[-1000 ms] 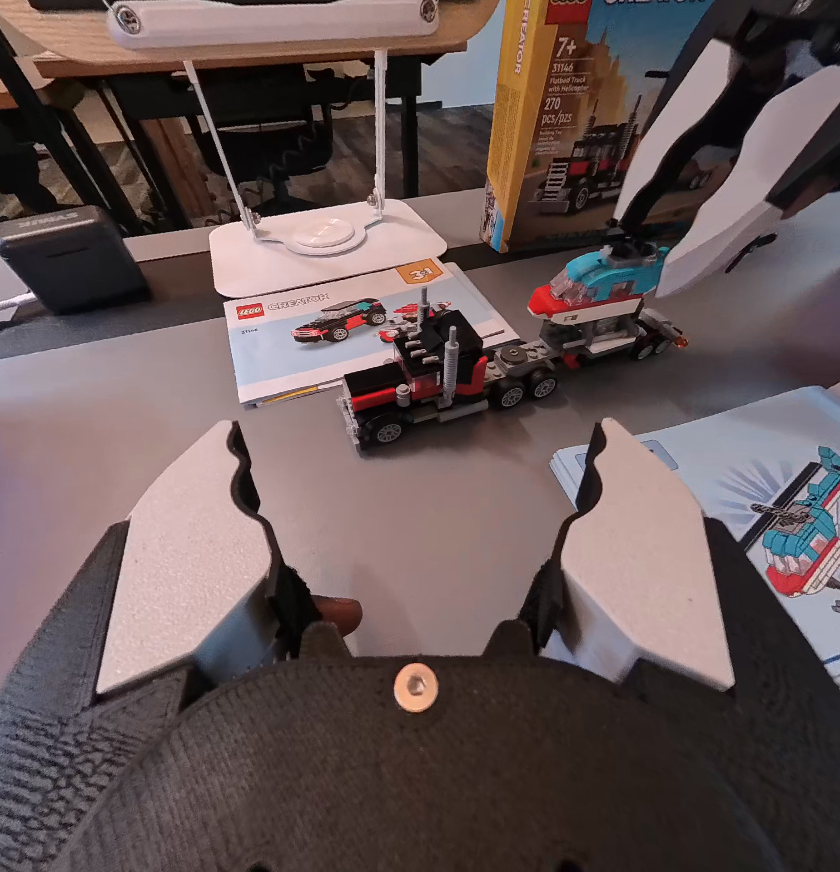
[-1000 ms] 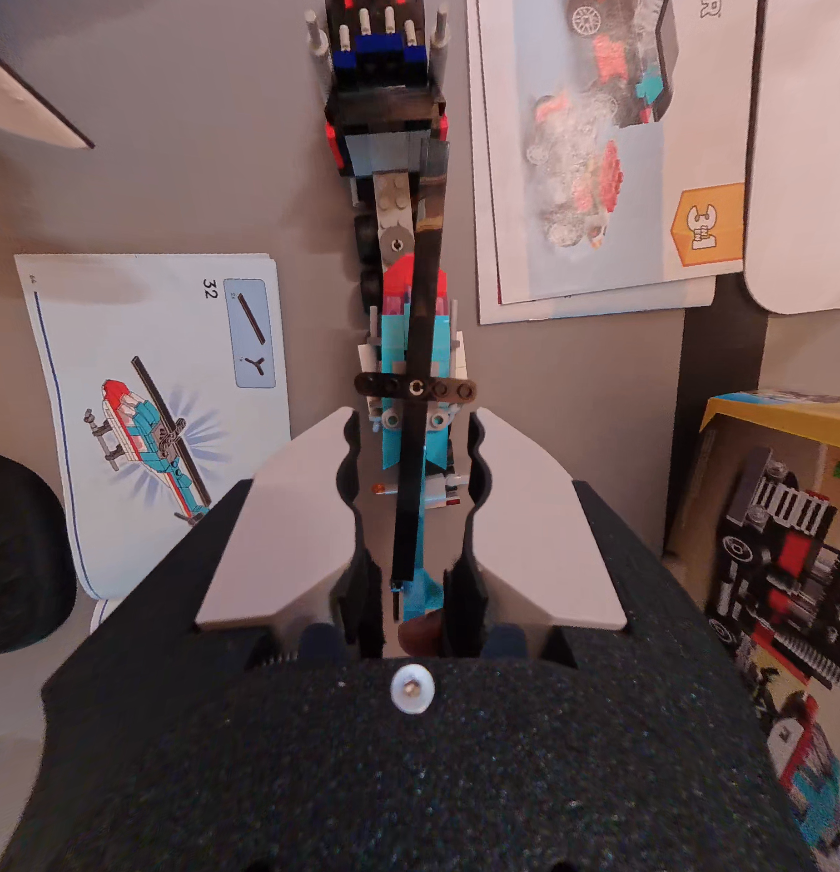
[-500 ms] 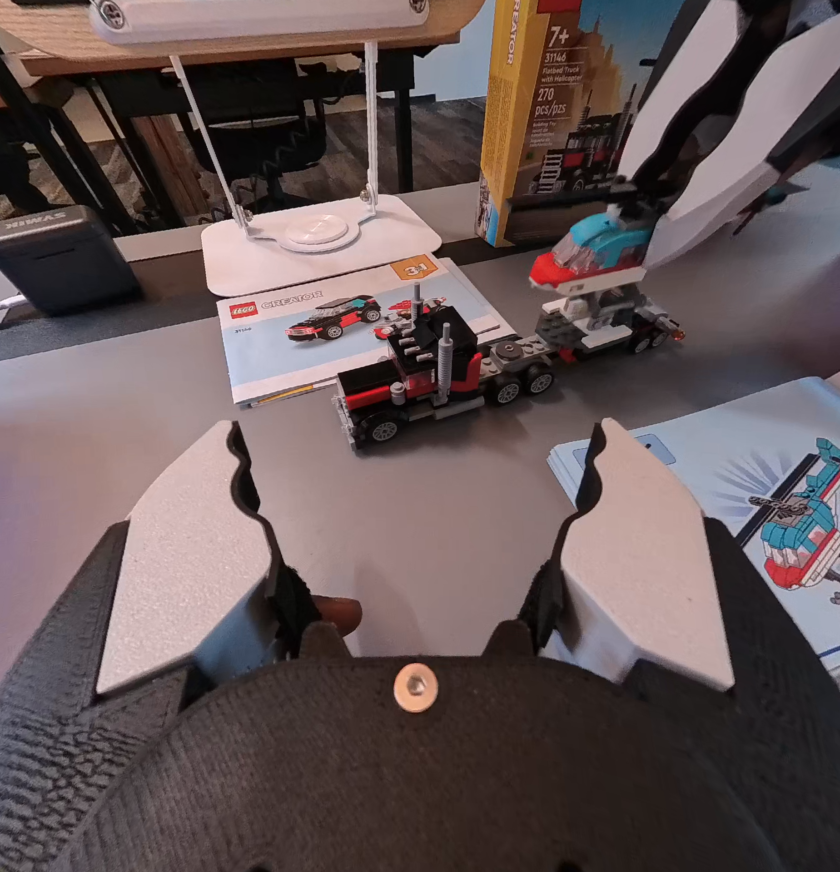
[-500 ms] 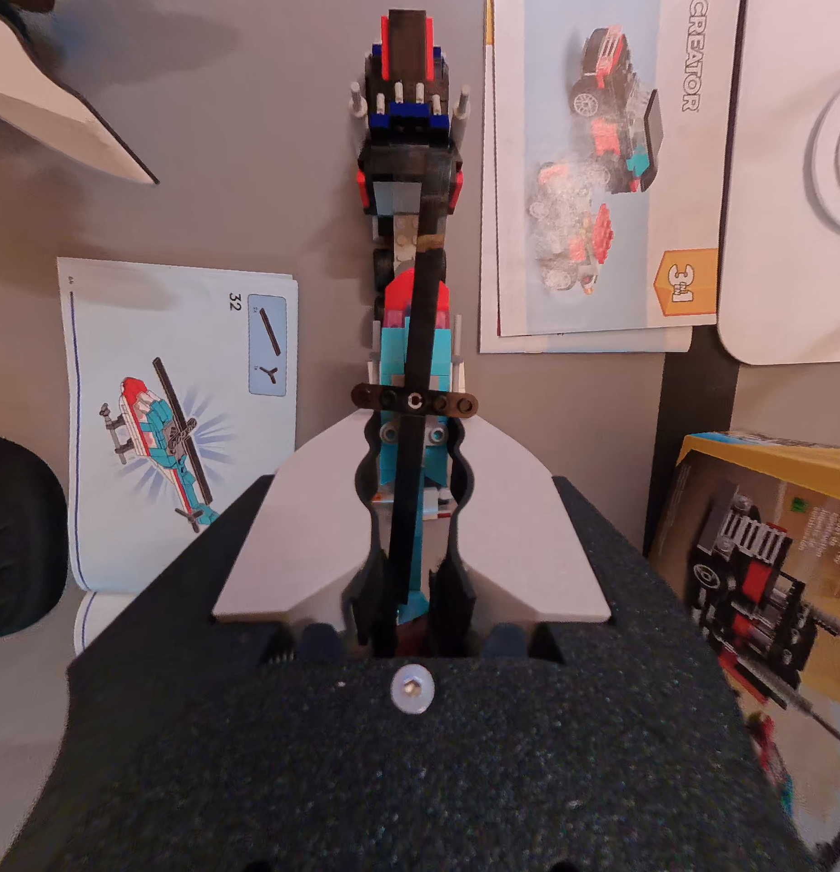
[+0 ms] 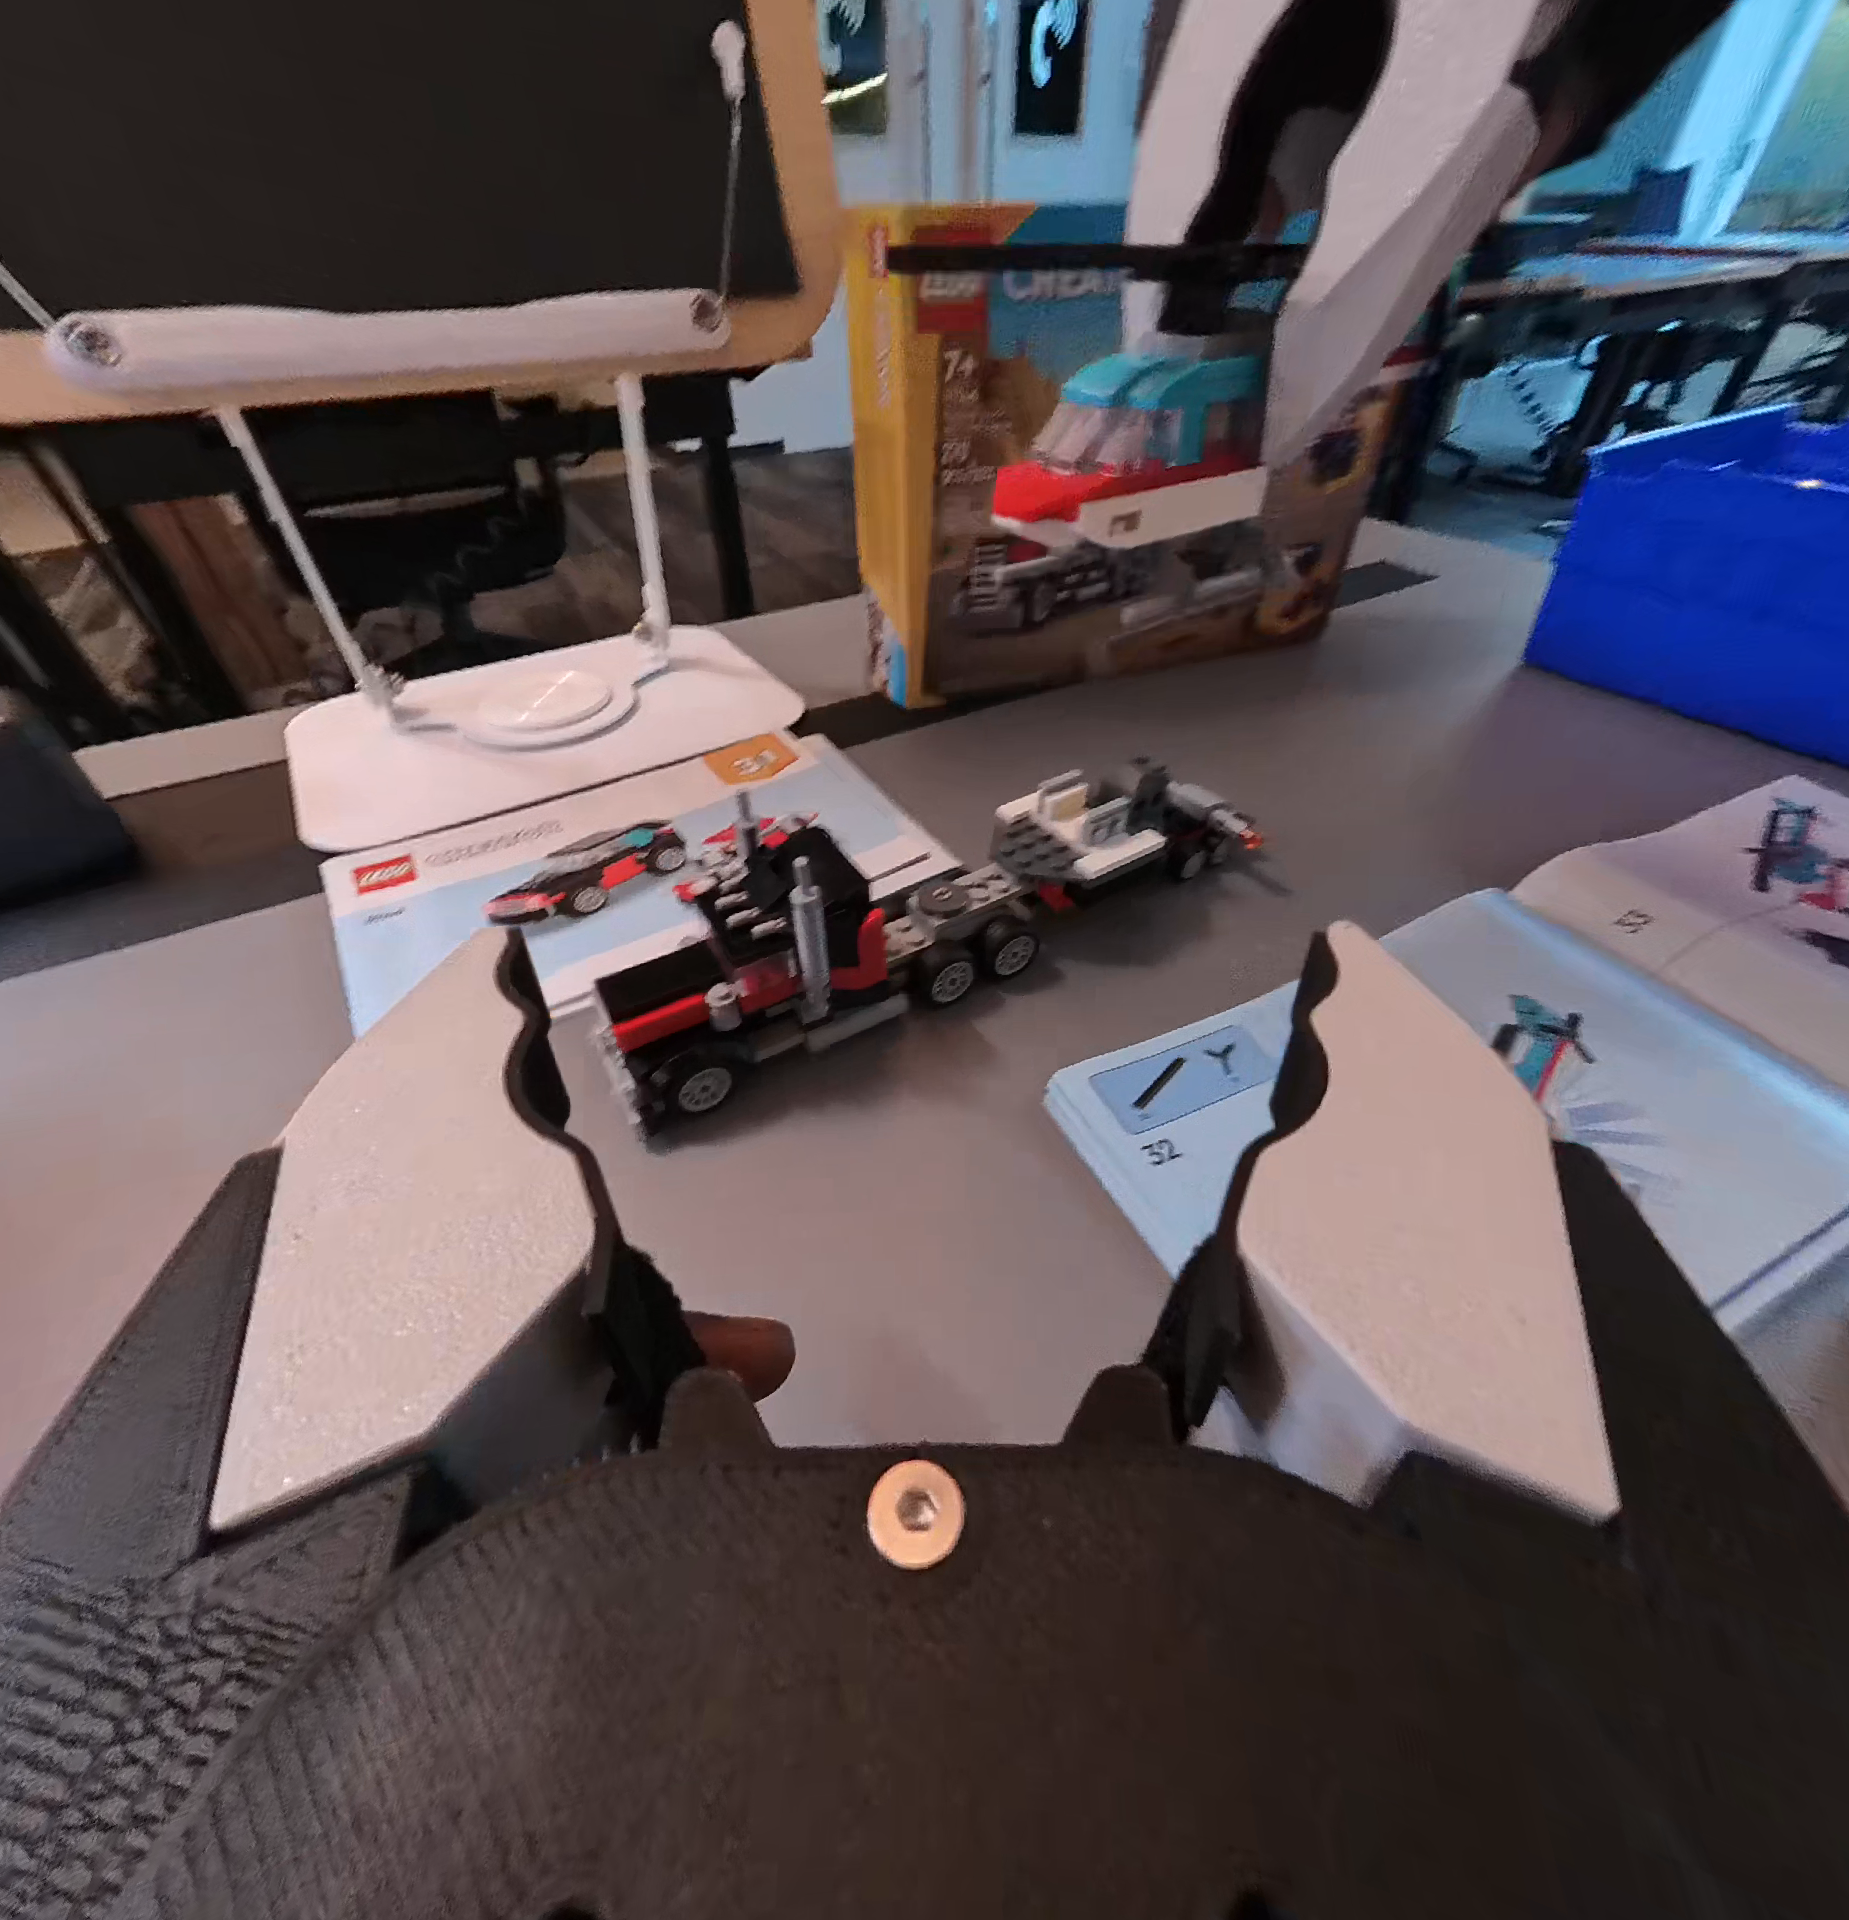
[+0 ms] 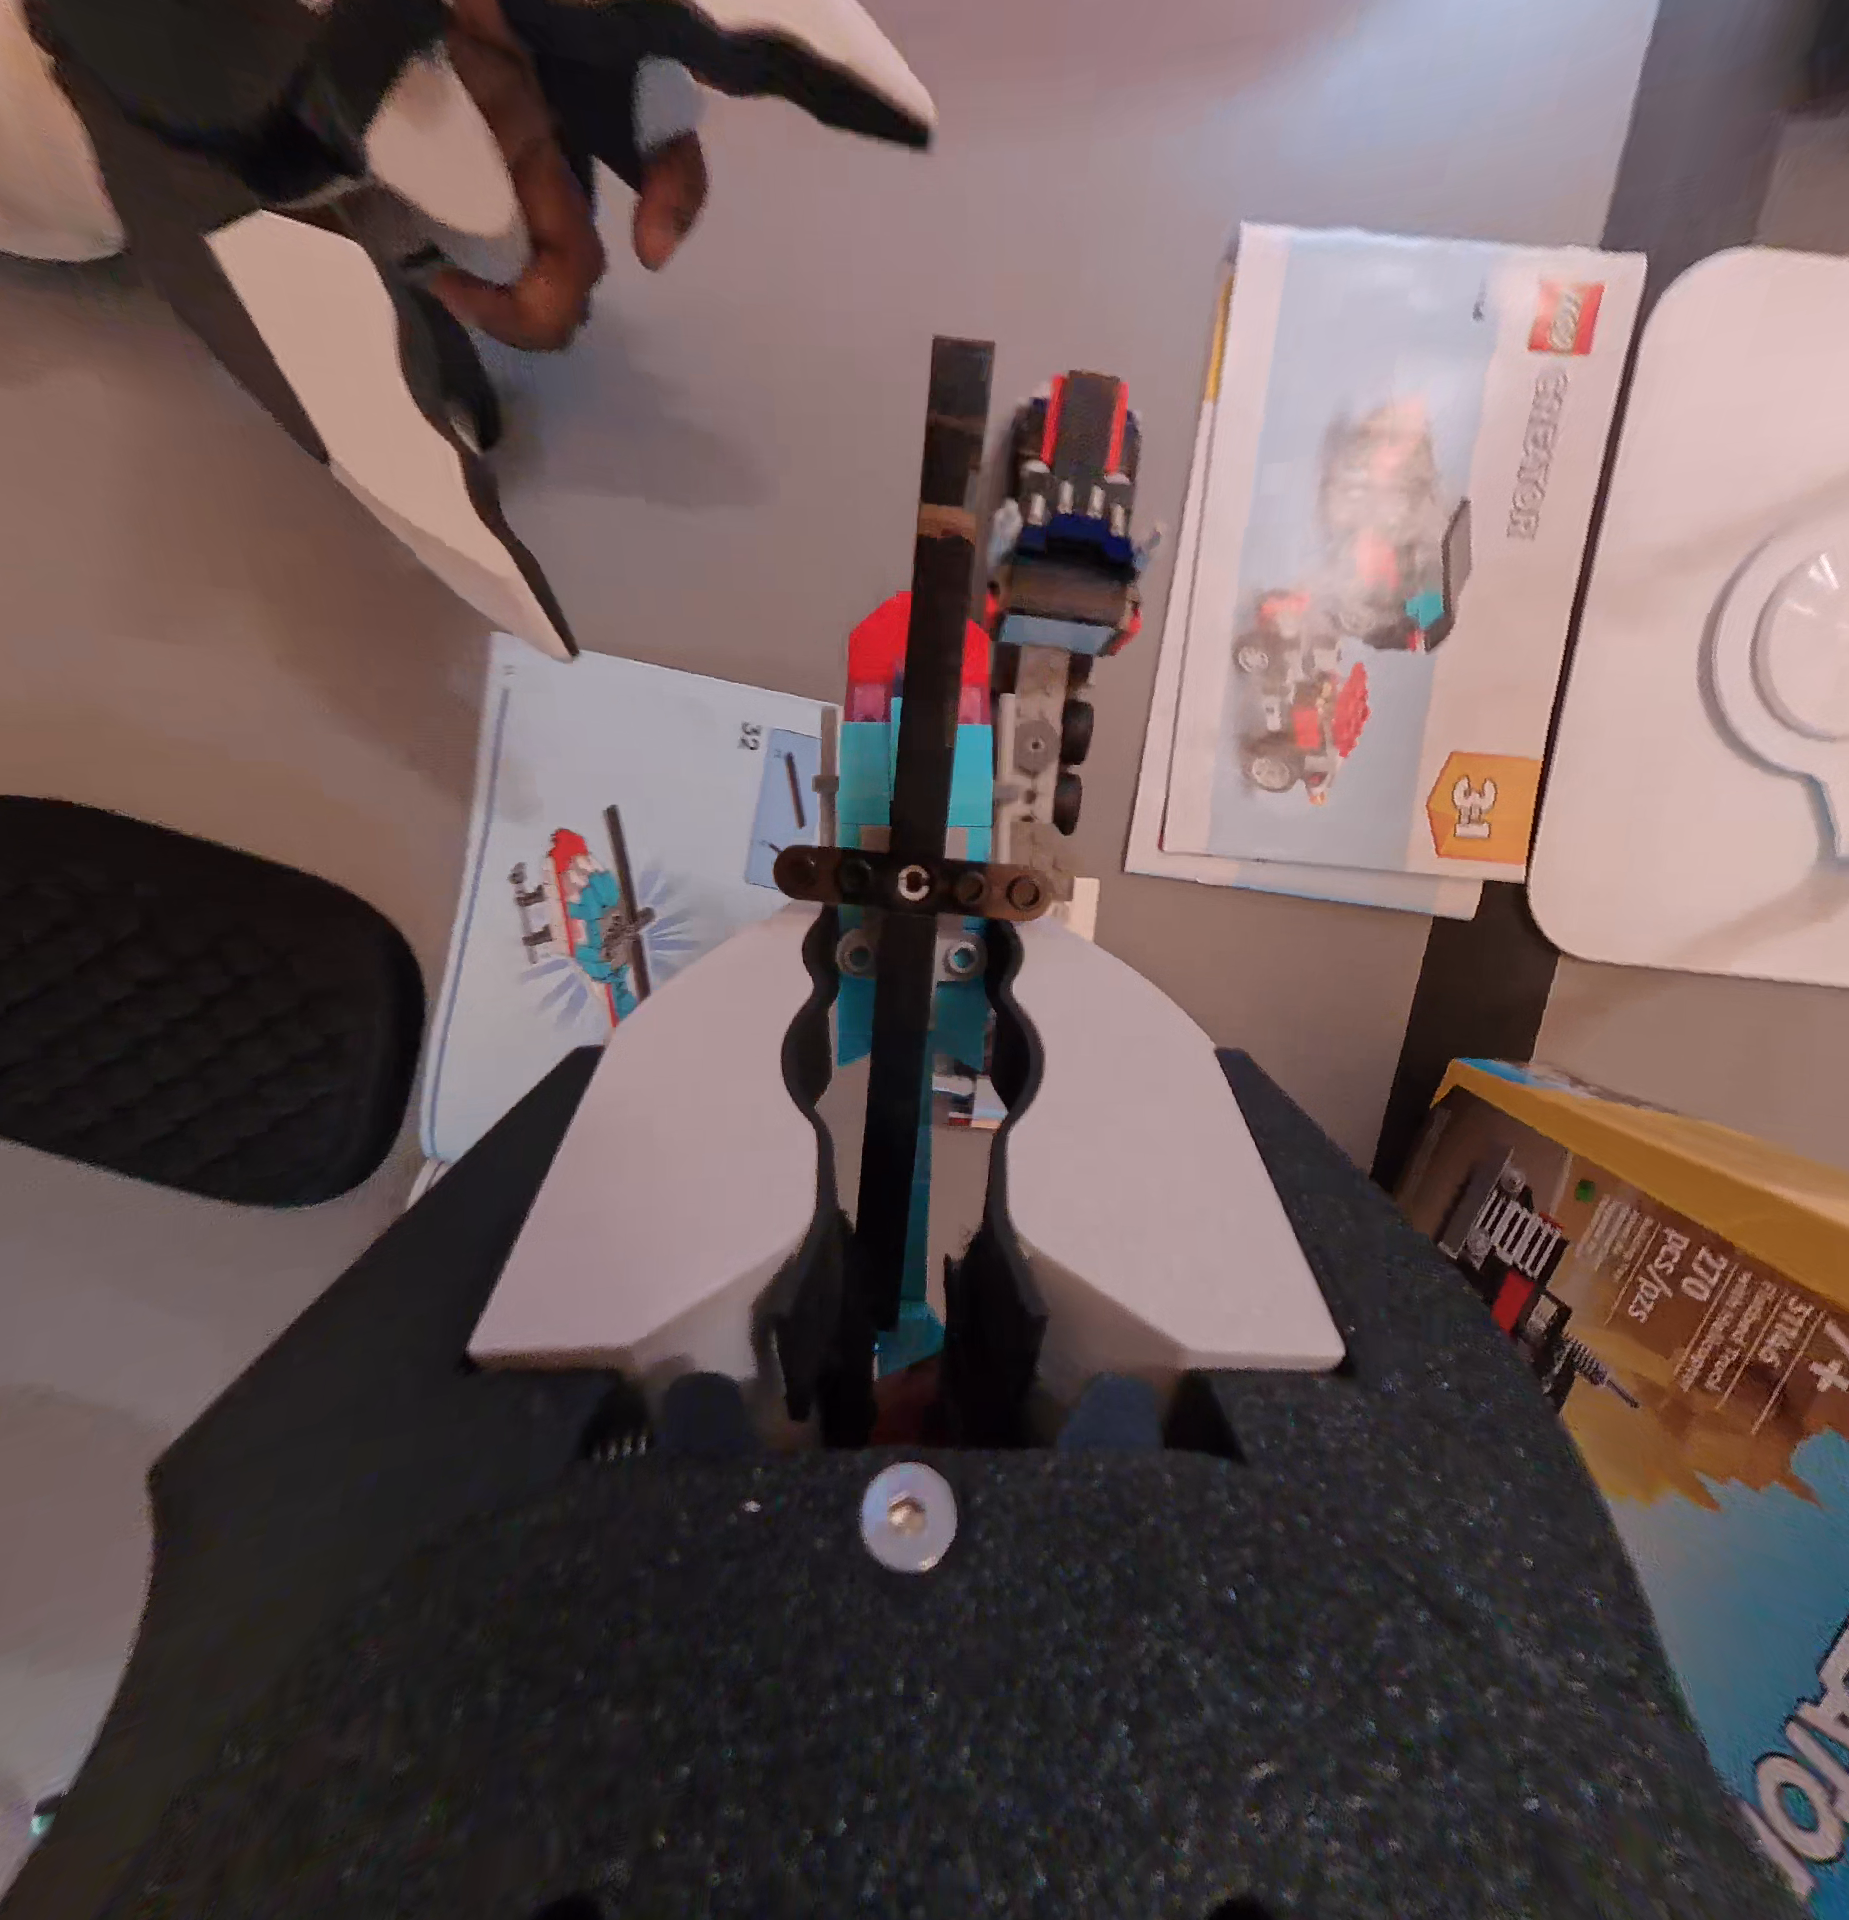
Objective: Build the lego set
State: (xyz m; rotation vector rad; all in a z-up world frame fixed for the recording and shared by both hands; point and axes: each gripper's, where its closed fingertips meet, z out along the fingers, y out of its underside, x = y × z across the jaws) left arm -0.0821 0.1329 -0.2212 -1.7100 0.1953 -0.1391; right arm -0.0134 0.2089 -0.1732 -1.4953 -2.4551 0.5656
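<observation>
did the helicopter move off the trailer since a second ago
Yes. The right claw has lifted the helicopter up off the truck trailer, which stays on the table.

White stand (image 5: 546, 727) sits on the grey table (image 5: 899, 1226); behind it, a wooden desk (image 5: 380, 374) (dark underneath). Blue bin (image 5: 1730, 582) far right of the stand.

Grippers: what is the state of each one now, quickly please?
Left gripper: open, holding nothing.
Right gripper: shut on the helicopter, lifted off the truck.
</observation>
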